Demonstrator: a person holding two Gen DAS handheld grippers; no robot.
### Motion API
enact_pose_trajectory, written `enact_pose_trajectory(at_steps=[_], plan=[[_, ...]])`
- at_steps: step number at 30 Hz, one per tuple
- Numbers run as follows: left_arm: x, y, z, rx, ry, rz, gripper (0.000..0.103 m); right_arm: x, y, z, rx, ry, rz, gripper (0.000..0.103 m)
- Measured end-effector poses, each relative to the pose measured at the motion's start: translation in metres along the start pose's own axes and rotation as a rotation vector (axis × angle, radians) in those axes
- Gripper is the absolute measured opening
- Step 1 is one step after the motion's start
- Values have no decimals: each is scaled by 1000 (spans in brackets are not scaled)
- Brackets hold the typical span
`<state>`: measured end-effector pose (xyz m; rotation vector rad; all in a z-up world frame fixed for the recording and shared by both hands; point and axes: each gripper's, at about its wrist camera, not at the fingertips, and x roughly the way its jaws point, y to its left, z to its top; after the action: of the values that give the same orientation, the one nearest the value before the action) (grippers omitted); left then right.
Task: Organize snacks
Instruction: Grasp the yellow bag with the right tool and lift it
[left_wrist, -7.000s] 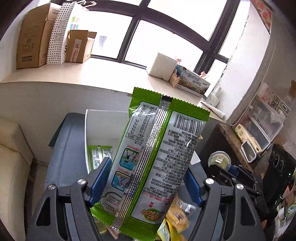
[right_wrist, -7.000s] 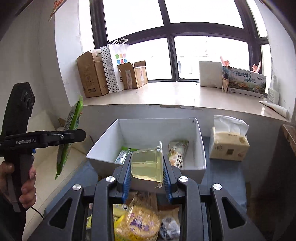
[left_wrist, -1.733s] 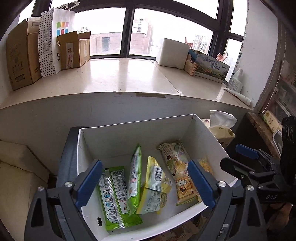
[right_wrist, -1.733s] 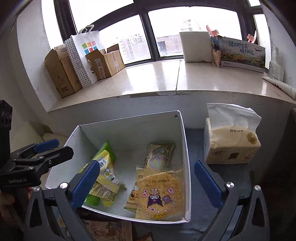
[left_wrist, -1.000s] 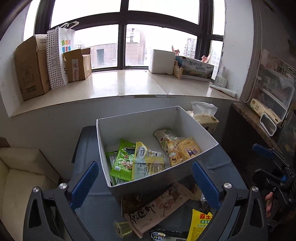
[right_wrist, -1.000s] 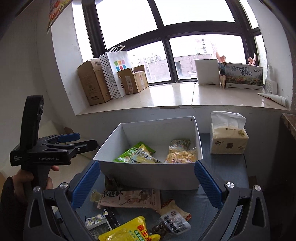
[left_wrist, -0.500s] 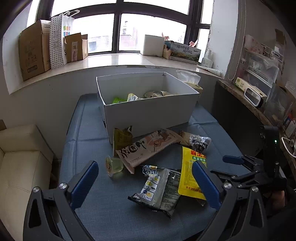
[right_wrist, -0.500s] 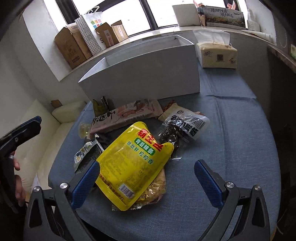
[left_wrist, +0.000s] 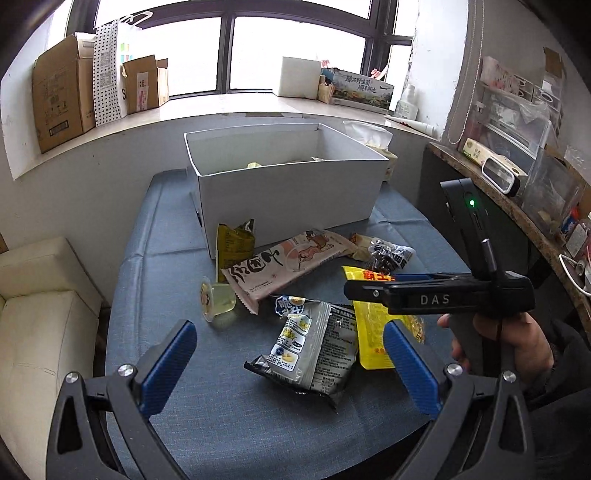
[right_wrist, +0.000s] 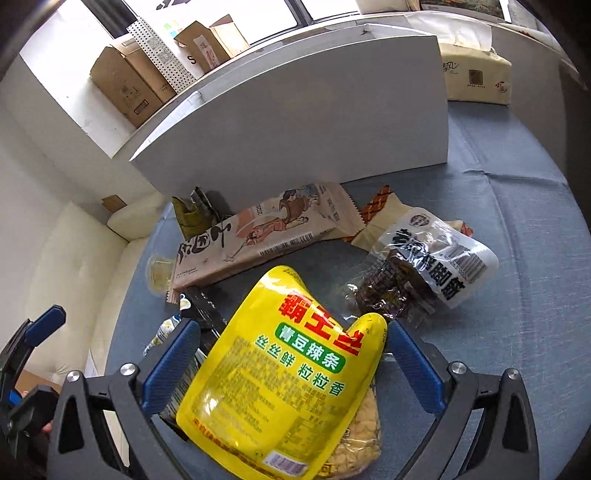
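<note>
Blue cloth (left_wrist: 155, 280) carried loose snacks below a white box (left_wrist: 288, 199) at frame centre. Right gripper (right_wrist: 291, 365) gaped around the yellow packet (right_wrist: 280, 387); left gripper (left_wrist: 290, 363) hung apart over the silver pouch (left_wrist: 314, 347).

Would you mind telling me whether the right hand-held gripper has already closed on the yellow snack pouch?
No, the right hand-held gripper is open, its blue pads standing apart on either side of the yellow snack pouch lying on the table.

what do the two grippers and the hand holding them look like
Both grippers are black frames with silver bolts and blue ribbed finger pads: left gripper, right gripper. From the left view, the right one's side reads "DAS", with a green light on its upright black module. The hand is bare with a dark sleeve.
</note>
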<state>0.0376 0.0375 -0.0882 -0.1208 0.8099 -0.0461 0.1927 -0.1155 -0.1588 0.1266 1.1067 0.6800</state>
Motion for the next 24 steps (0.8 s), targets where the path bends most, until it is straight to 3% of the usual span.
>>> enact_pose_trajectory(at_steps=[1,2,7,17,21,24], plan=[[1,0,-1,-4,2,3,103,1,1,1,-5,0,-2,72],[2,1,-2,-5,5,1,103,3,2,1,-14,4,-32,49],[8,8,-7,-21,24,5,103,0,-1,-1,-31,-6,-16,46],[16,4,-12,4,48,-16,103,-36,16,3,-170,-132,-29,30],[32,-3,-18,59,95,-37,103,-62,18,4,-180,-194,-29,26],[54,-7,-24,106,159,-11,103,-75,20,4,-194,-222,-44,25]])
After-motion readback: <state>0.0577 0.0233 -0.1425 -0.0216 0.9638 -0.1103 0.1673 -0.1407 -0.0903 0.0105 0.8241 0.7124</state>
